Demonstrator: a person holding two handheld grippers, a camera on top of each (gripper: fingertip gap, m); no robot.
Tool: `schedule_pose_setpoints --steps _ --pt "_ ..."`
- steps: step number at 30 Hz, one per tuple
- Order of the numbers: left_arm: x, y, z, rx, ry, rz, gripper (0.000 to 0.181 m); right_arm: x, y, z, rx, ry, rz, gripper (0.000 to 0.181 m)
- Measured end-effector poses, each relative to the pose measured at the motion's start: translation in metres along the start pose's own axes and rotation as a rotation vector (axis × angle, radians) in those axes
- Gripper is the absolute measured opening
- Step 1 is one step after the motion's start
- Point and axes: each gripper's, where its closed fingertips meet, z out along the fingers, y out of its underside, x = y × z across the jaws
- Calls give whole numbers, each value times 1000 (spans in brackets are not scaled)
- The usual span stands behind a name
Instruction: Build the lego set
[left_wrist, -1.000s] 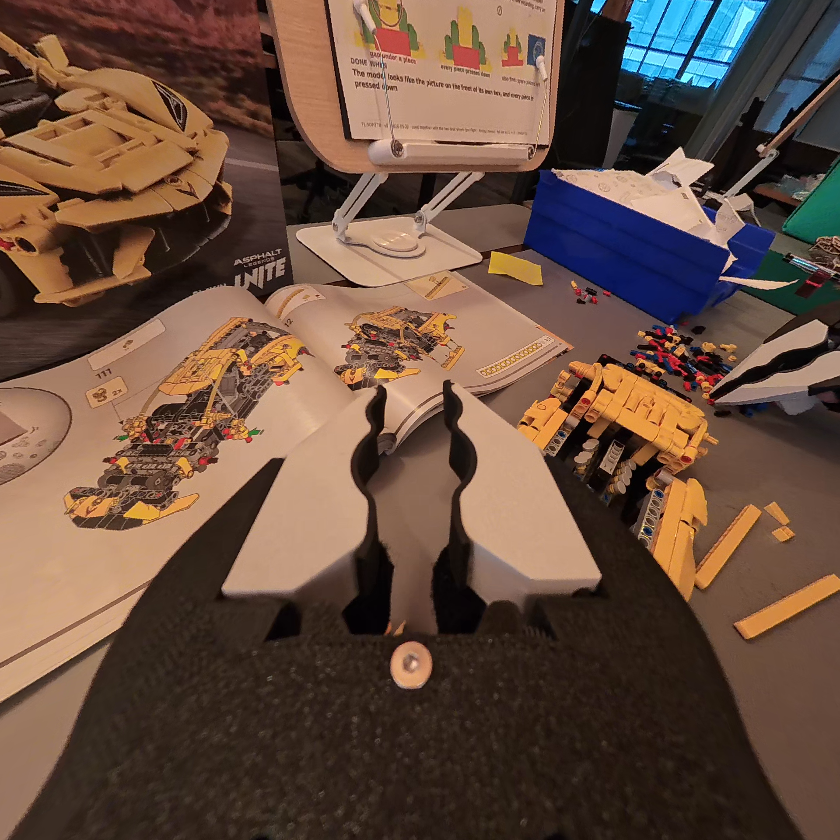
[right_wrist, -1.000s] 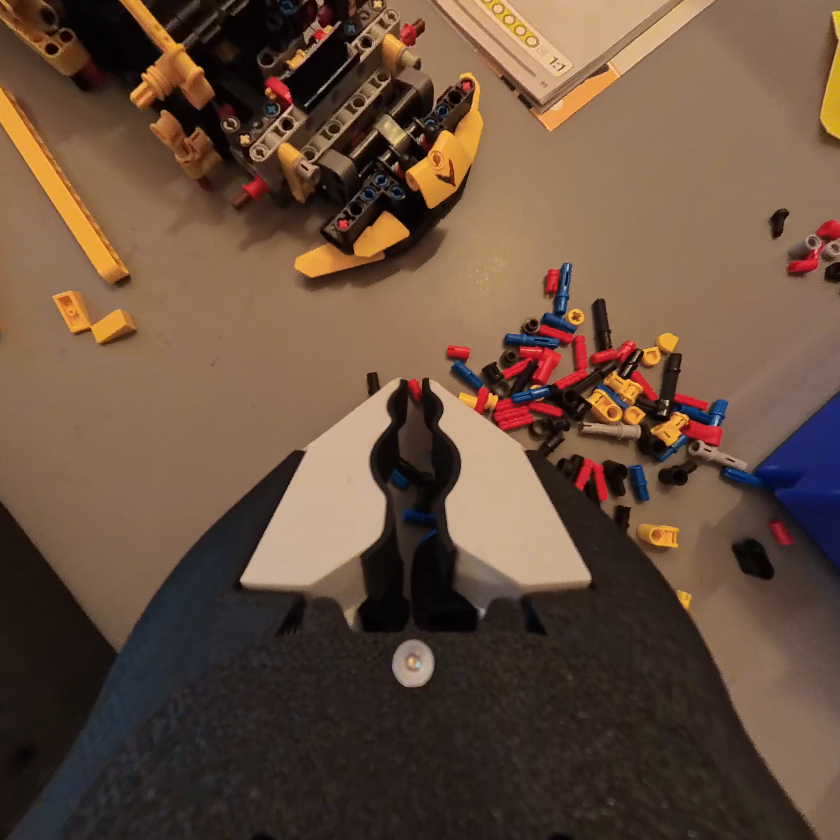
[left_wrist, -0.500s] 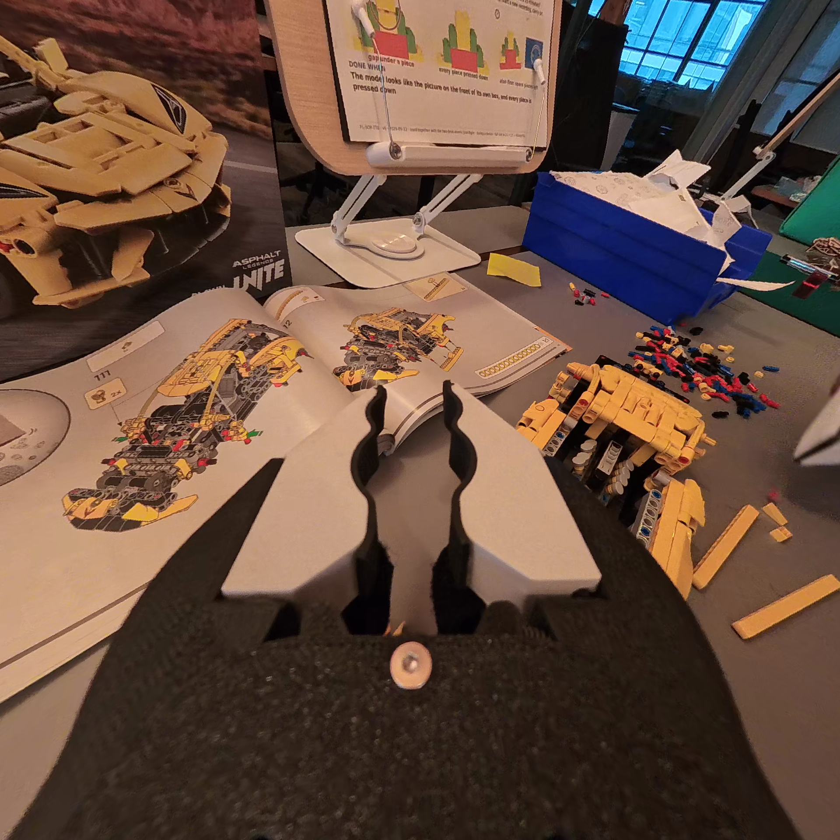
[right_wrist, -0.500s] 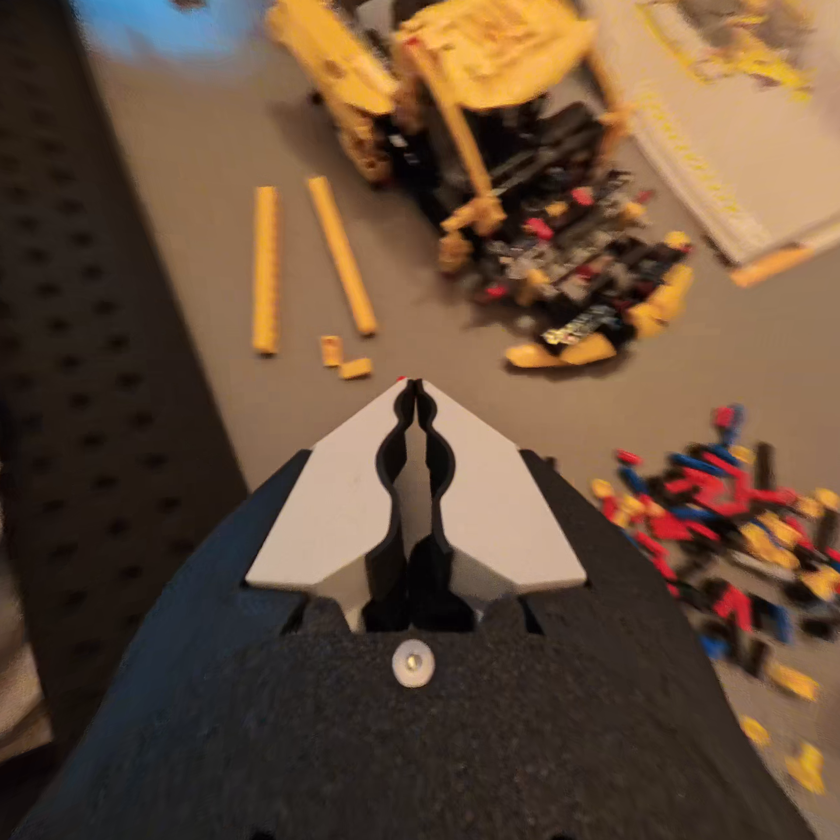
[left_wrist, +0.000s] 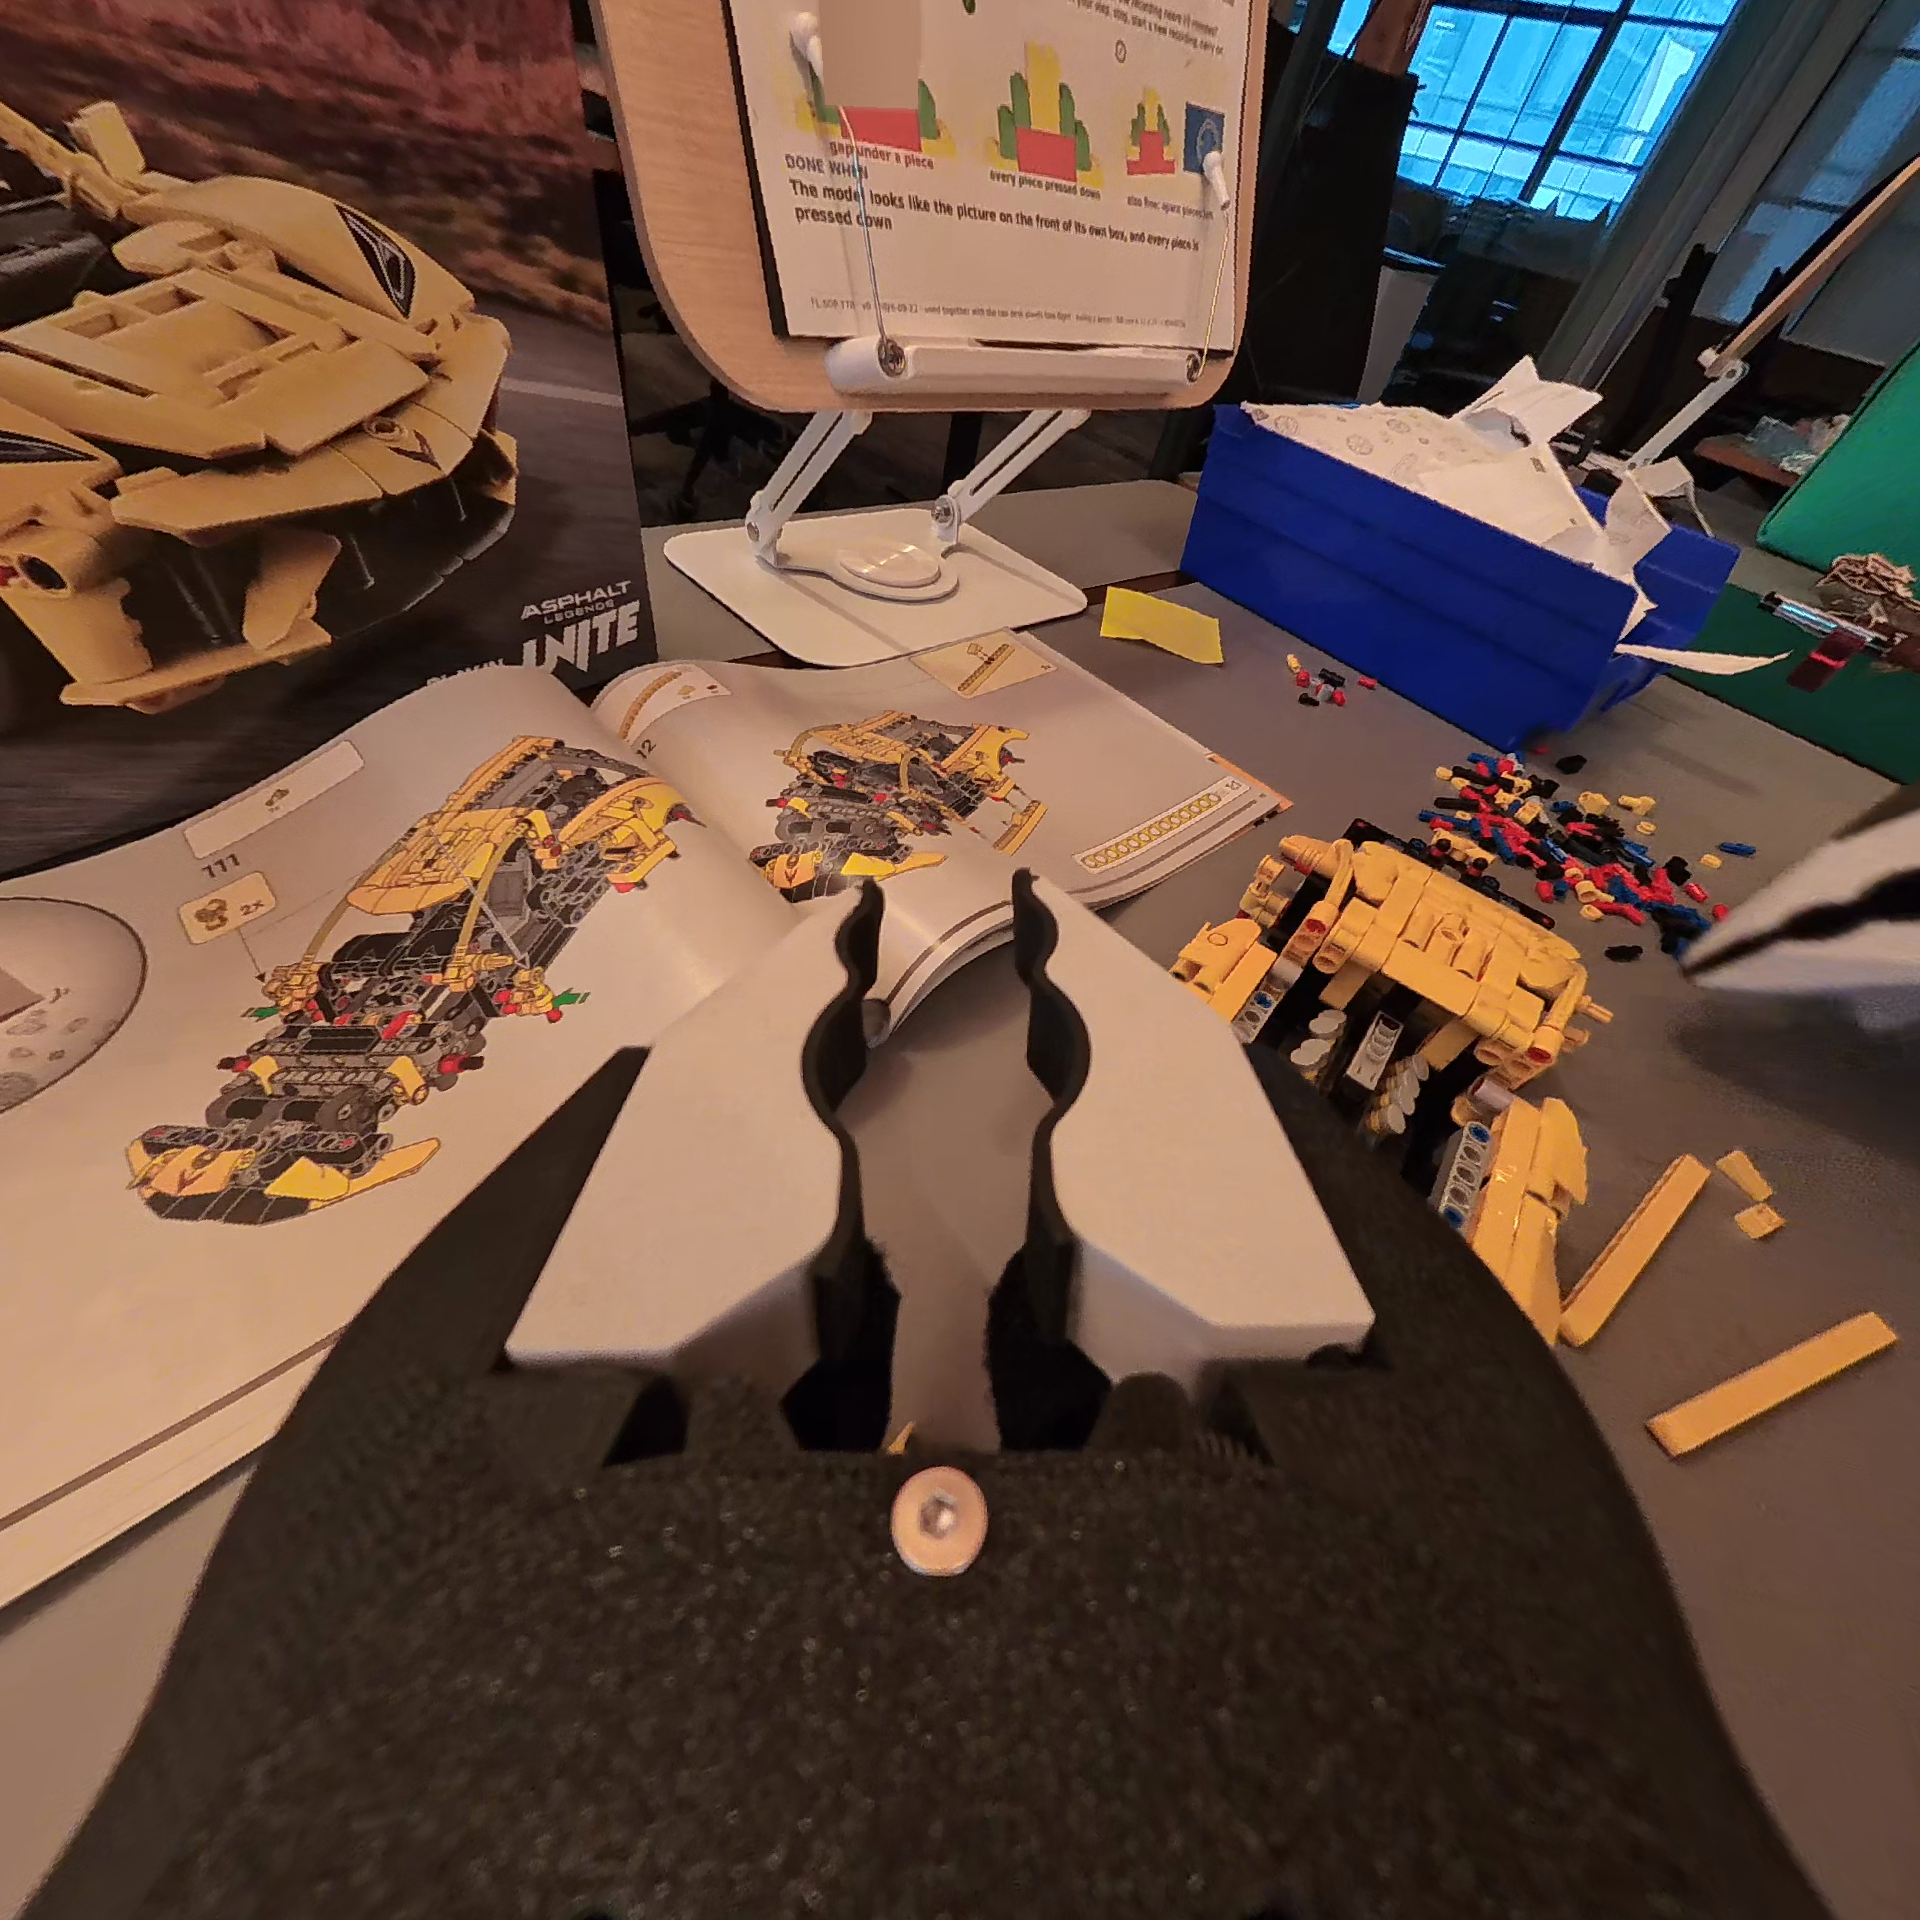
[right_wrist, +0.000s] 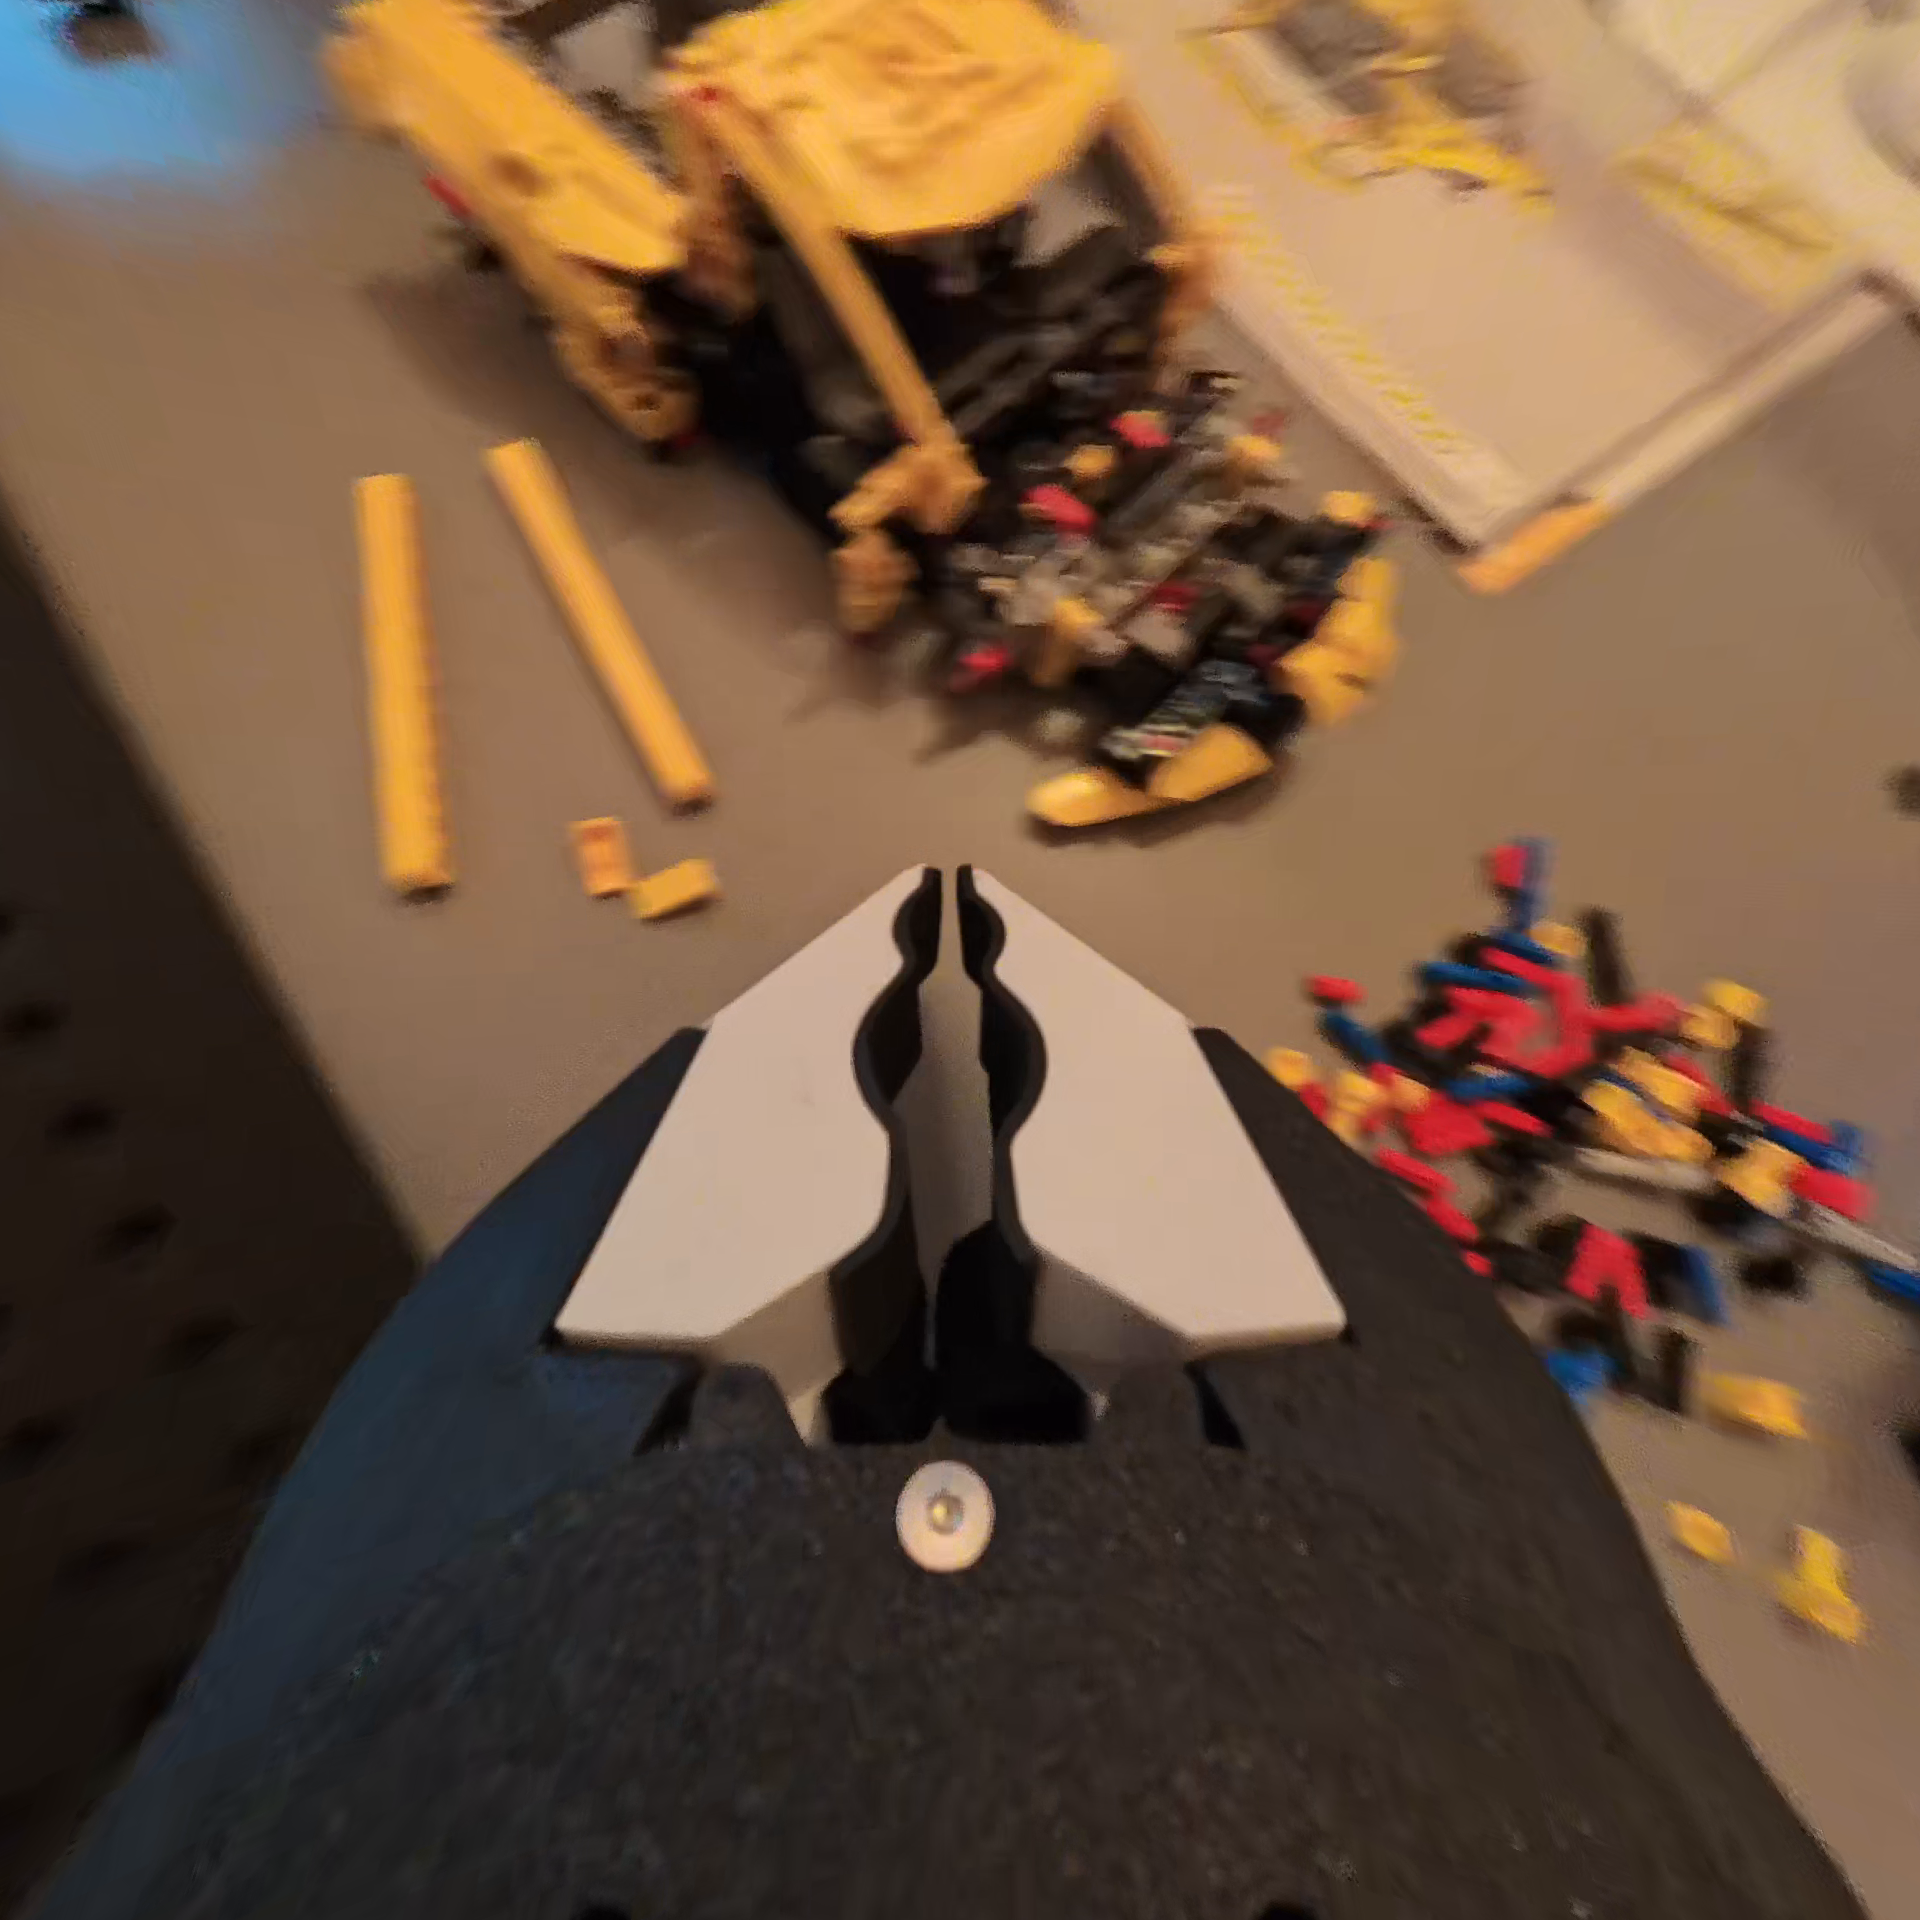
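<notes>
The half-built yellow and black lego car (left_wrist: 1423, 935) lies on the grey table, right of my left gripper (left_wrist: 945, 894). The left gripper is open and empty, above the near edge of the open instruction booklet (left_wrist: 468, 935). My right gripper (right_wrist: 940, 873) is shut with a hairline gap at the tips; I see nothing between them. It hangs above the table in front of the blurred car (right_wrist: 935, 312), with the pile of red, blue, black and yellow pins (right_wrist: 1558, 1091) to its right. Its fingers show blurred at the right edge of the left wrist view (left_wrist: 1808, 914).
Two long yellow beams (right_wrist: 400, 686) and two small yellow pieces (right_wrist: 634, 873) lie left of the car. A blue bin (left_wrist: 1403, 582) with papers, a white document stand (left_wrist: 883, 582) and the set's box (left_wrist: 260, 364) stand behind. A dark perforated surface (right_wrist: 125, 1143) borders the table. The gap from one gripper's tips to the other's is roughly 30 cm.
My right gripper has lifted off the pin pile and swung left and back towards the car and the yellow beams; its jaws have closed further. The left gripper has not moved.
</notes>
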Motion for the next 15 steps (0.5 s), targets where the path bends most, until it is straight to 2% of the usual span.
schedule_pose_setpoints --steps 2,5,9,15 --pt "1 -1 0 5 5 -2 25 40 1 -1 16 129 67 3" --pt "1 -1 0 3 5 -1 25 73 16 7 -58 173 159 14" --pt "-3 -1 -3 6 -7 -8 25 88 32 11 -119 197 150 16" --pt "-5 -3 -4 17 -5 -26 25 85 35 14 -120 157 155 8"
